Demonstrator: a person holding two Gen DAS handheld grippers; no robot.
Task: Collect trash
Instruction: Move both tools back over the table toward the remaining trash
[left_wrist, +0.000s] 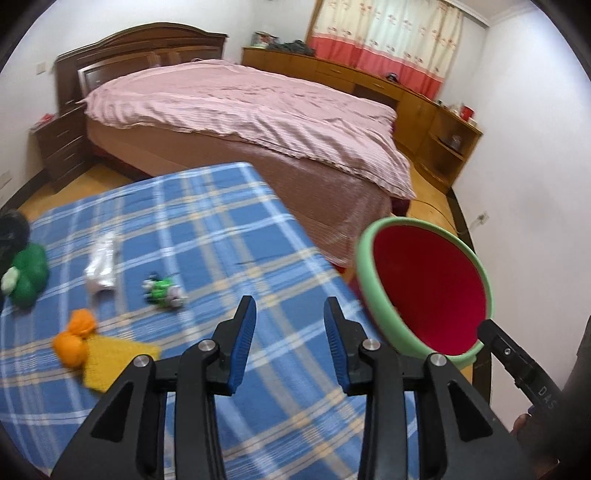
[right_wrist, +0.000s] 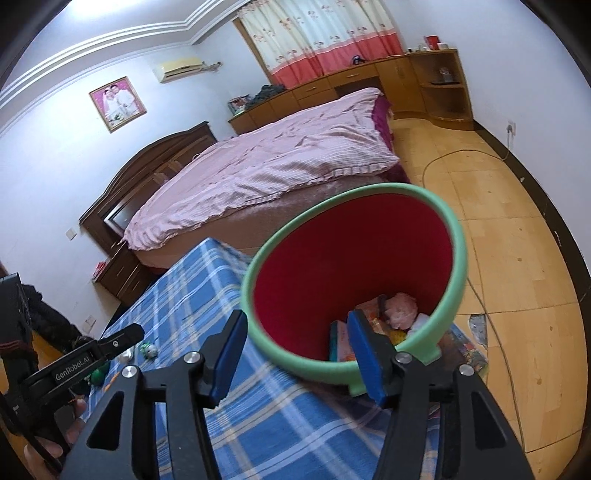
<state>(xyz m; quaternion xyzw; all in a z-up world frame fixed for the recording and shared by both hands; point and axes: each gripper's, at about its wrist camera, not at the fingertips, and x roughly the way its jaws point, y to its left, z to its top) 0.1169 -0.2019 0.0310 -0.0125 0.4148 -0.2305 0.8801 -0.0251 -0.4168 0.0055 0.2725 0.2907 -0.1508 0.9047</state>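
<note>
A trash bin (right_wrist: 369, 258) with a green rim and red inside hangs tilted past the right edge of the blue plaid table (left_wrist: 207, 236); it also shows in the left wrist view (left_wrist: 424, 288). Several pieces of trash (right_wrist: 400, 310) lie in it. My right gripper (right_wrist: 299, 354) straddles the bin's near rim, right finger inside, left finger outside, jaws wide apart. My left gripper (left_wrist: 290, 343) is open and empty above the table. On the table lie a white wrapper (left_wrist: 101, 266), a green-and-white wrapper (left_wrist: 164, 291), orange peel (left_wrist: 74, 336) and a yellow cloth (left_wrist: 110, 362).
A green plush toy (left_wrist: 27, 273) and a dark object (left_wrist: 13, 229) sit at the table's left edge. A bed with a pink cover (left_wrist: 240, 118) stands behind the table. Wooden cabinets (left_wrist: 436, 122) line the far wall. A cable (right_wrist: 491, 332) runs over the wood floor.
</note>
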